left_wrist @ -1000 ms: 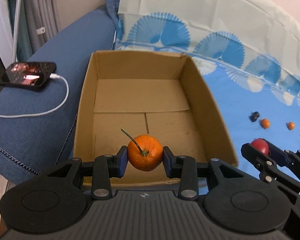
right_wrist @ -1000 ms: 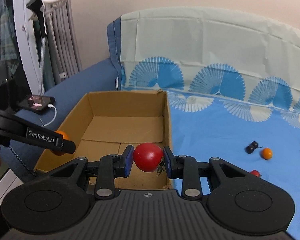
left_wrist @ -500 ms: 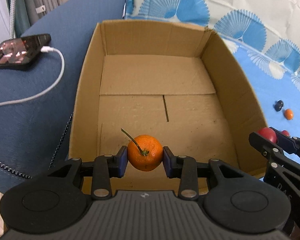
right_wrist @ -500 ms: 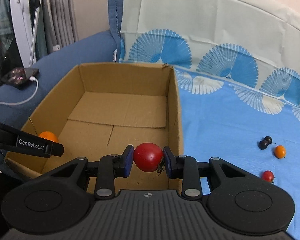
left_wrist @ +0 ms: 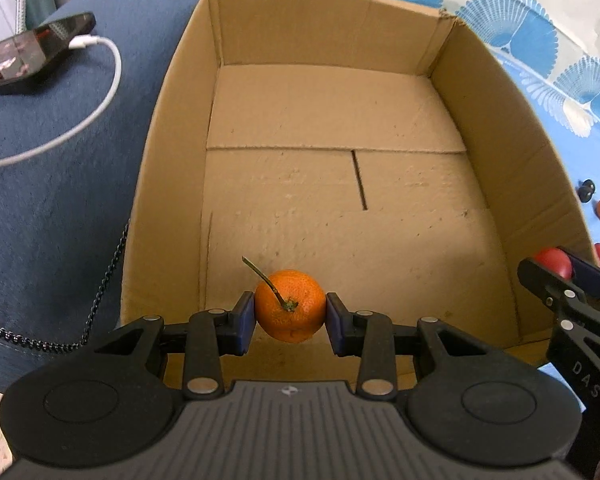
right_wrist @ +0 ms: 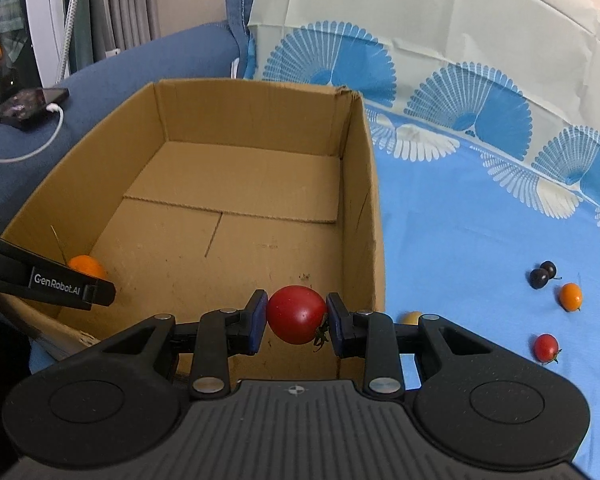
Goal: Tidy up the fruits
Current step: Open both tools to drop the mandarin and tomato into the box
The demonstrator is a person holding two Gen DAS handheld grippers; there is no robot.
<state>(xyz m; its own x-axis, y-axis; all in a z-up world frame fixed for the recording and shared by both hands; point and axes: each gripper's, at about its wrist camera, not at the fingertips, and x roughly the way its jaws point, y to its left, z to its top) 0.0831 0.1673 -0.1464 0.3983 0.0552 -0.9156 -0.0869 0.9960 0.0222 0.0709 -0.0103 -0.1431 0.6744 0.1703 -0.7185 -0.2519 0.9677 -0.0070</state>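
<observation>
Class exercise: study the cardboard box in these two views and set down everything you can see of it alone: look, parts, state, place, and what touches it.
The cardboard box is plain brown corrugated board, rectangular, open-topped, with upright walls and no top flaps showing. Its floor is made of folded flaps with a seam and a short slit; it looks scuffed, and nothing lies on it. One top corner is slightly frayed. It sits where a dark blue cushion meets a blue patterned cloth. Nothing visibly touches it besides those surfaces.
</observation>
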